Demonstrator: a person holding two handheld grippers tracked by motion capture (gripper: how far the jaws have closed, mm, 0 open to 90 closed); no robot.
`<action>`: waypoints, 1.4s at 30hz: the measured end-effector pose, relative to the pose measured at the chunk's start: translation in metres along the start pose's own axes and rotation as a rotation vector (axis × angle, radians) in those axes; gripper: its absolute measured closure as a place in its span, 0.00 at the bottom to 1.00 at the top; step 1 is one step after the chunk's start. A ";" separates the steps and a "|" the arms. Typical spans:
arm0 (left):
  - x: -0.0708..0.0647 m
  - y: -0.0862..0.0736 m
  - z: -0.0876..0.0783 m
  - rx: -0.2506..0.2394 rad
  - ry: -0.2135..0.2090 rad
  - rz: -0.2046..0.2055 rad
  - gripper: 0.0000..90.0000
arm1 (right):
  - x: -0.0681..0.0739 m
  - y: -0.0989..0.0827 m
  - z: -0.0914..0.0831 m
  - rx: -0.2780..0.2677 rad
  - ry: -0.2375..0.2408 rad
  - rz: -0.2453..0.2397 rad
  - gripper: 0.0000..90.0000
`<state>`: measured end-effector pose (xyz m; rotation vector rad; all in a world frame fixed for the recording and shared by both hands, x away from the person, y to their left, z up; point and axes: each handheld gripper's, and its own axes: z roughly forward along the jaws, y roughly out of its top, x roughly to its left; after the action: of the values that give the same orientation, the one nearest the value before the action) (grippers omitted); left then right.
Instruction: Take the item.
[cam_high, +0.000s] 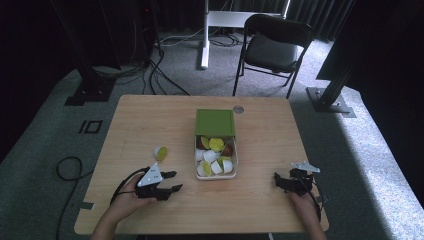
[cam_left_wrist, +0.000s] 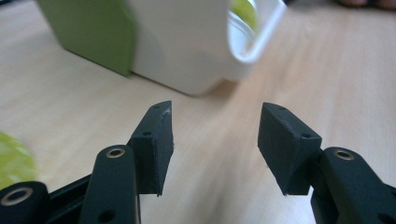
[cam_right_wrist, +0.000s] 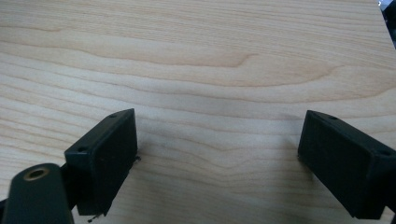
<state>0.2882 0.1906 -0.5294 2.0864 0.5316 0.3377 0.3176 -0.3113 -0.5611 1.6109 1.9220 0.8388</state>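
Note:
A white box (cam_high: 216, 175) with its green lid (cam_high: 214, 122) flipped open at the far side stands mid-table, holding several white, yellow-green and brown capsules. One loose capsule (cam_high: 160, 152) lies on the wood to its left. My left gripper (cam_high: 177, 181) is open near the front left, pointing right toward the box, with nothing between its jaws. In the left gripper view the gripper (cam_left_wrist: 215, 116) faces the white box (cam_left_wrist: 182, 46), the lid (cam_left_wrist: 93, 32) and a green capsule (cam_left_wrist: 14, 158). My right gripper (cam_high: 276, 181) rests open at the front right over bare wood (cam_right_wrist: 196, 56), jaws (cam_right_wrist: 217, 135) wide apart.
The wooden table (cam_high: 150, 115) has a small round metal disc (cam_high: 238, 109) near its far edge. Behind it stand a black folding chair (cam_high: 272, 47), dark stand legs and cables (cam_high: 160, 70) on grey carpet.

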 end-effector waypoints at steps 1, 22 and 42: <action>-0.001 -0.002 0.001 0.002 -0.008 0.000 0.52 | 0.000 0.000 0.000 0.000 0.000 0.000 0.13; 0.001 -0.039 -0.017 0.162 -0.073 0.075 0.32 | 0.000 0.000 0.000 -0.002 -0.001 -0.003 0.13; 0.005 -0.044 -0.021 0.217 -0.058 0.023 0.21 | 0.000 0.000 0.000 -0.002 0.000 -0.004 0.13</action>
<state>0.2728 0.2288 -0.5554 2.3057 0.5289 0.2402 0.3177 -0.3116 -0.5612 1.6058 1.9227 0.8385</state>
